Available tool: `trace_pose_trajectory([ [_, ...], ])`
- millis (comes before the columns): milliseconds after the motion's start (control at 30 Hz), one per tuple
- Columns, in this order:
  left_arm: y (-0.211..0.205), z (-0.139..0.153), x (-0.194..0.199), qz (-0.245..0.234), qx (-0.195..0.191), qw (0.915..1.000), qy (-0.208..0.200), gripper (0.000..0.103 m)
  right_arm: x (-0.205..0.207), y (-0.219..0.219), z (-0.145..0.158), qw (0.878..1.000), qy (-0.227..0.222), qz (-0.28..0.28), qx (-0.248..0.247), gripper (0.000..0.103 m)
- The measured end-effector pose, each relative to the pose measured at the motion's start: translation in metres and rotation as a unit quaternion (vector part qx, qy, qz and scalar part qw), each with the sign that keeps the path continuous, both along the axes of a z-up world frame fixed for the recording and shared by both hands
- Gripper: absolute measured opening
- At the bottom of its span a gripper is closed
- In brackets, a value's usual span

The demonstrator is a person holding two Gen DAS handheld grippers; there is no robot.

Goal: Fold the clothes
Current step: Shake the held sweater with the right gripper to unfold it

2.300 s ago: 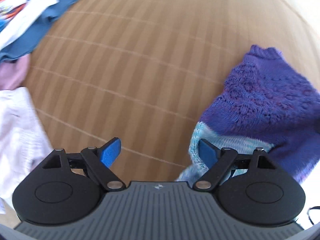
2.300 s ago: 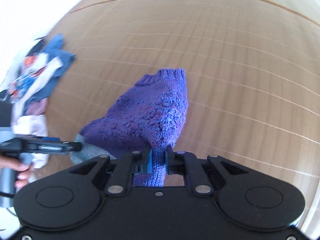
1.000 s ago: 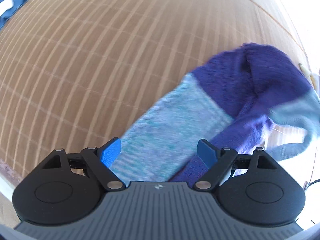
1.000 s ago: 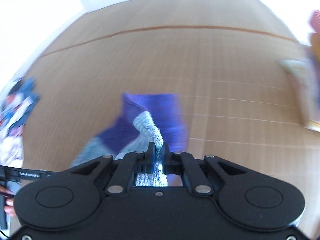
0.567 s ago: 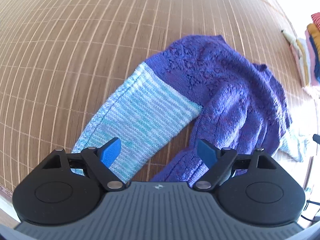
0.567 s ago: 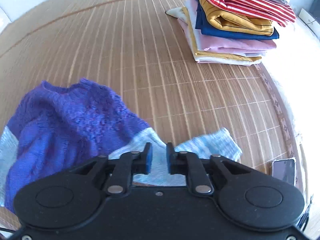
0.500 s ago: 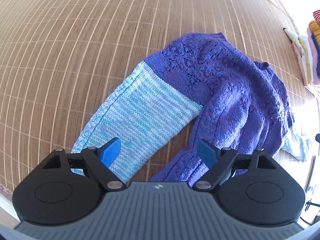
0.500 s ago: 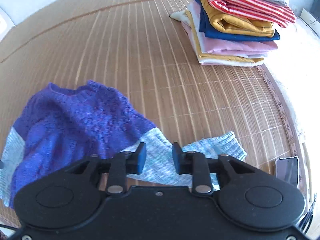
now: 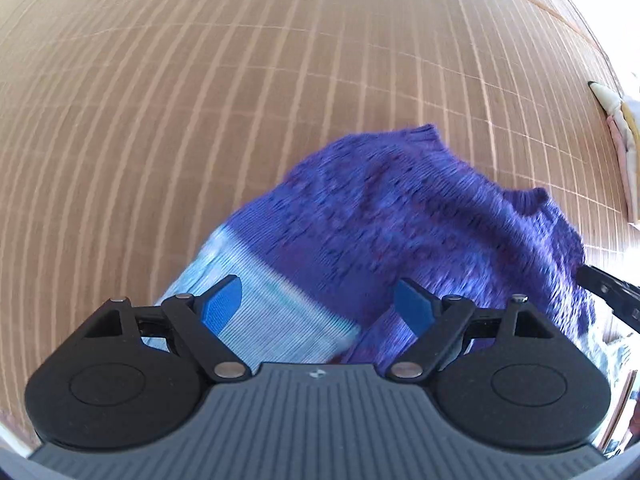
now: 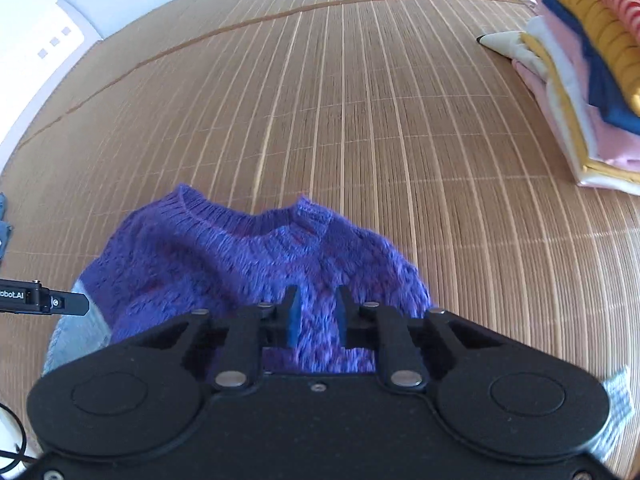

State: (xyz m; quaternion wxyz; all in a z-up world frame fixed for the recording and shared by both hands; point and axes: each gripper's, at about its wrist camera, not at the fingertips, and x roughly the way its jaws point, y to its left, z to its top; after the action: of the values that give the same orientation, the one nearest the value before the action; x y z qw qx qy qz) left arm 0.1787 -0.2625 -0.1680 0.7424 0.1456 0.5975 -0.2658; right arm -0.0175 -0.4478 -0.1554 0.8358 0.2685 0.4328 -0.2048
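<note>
A purple knit sweater point(image 9: 400, 220) with light-blue sleeve ends lies spread on the bamboo mat point(image 9: 200, 100), neckline away from me. My left gripper point(image 9: 318, 305) is open wide above its light-blue sleeve point(image 9: 264, 312), holding nothing. In the right wrist view the sweater point(image 10: 240, 256) sits just ahead. My right gripper point(image 10: 318, 316) hovers over the sweater's body, jaws closing to a narrow gap with the knit showing through it; the pads do not press on it. The left gripper point(image 10: 76, 304) shows at the sweater's left side.
A stack of folded clothes point(image 10: 580, 80) in yellow, navy, pink and red stripes stands at the mat's right side, its edge point(image 9: 624, 140) also in the left wrist view. A light-blue cuff point(image 10: 618, 396) lies at lower right. A white wall point(image 10: 60, 8) borders the mat at the far left.
The right gripper let go of the light-blue sleeve, opened, then narrowed, and came down over the sweater's body. The sweater now lies on the mat. The left gripper slid sideways, staying open.
</note>
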Motion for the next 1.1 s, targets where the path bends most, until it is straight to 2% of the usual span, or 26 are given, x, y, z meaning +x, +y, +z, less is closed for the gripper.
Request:
trace_pose_trajectory([
  [67,-0.01,-0.007,0.007,0.001,0.007,1.0,0.007,0.087,0.009,-0.005,-0.007,1.0,-0.002,-0.008,0.005,0.019],
  [233,-0.025,-0.036,0.033,0.032,0.013,0.9988,0.034,0.087,0.035,-0.018,-0.035,0.999,0.048,0.0,-0.005,0.017],
  [267,-0.027,-0.041,0.037,0.033,0.013,0.9987,0.037,0.087,0.039,-0.023,-0.038,0.999,0.046,-0.003,0.0,0.017],
  [367,-0.037,-0.046,0.042,0.015,0.021,0.9997,-0.002,0.089,0.053,-0.035,-0.039,0.999,0.042,-0.004,0.005,0.015],
  [467,-0.049,-0.045,0.049,-0.03,0.031,0.9978,-0.051,0.091,0.072,-0.048,-0.04,0.999,0.039,0.004,-0.003,0.015],
  [533,-0.054,-0.047,0.057,-0.059,0.032,0.9953,-0.07,0.094,0.086,-0.059,-0.04,0.999,0.033,0.005,-0.01,0.015],
  [600,-0.057,-0.049,0.067,-0.08,0.027,0.9933,-0.079,0.097,0.102,-0.07,-0.041,1.0,0.026,0.005,-0.014,0.015],
  [767,-0.053,-0.049,0.092,-0.093,0.003,0.9919,-0.086,0.097,0.141,-0.09,-0.042,0.999,0.015,0.012,-0.031,0.015],
  [933,-0.035,-0.034,0.092,-0.107,-0.024,0.9908,-0.079,0.094,0.152,-0.103,-0.038,1.0,0.007,0.018,-0.02,0.016],
  [1033,-0.015,-0.014,0.074,-0.131,-0.045,0.9872,-0.079,0.094,0.129,-0.095,-0.015,0.999,-0.029,0.022,-0.017,0.026],
  [1067,-0.005,-0.009,0.066,-0.133,-0.049,0.9871,-0.076,0.094,0.119,-0.089,-0.006,0.999,-0.039,0.026,-0.022,0.032],
  [1100,0.006,-0.005,0.057,-0.133,-0.054,0.9871,-0.072,0.094,0.108,-0.083,0.002,0.998,-0.038,0.031,-0.026,0.036],
])
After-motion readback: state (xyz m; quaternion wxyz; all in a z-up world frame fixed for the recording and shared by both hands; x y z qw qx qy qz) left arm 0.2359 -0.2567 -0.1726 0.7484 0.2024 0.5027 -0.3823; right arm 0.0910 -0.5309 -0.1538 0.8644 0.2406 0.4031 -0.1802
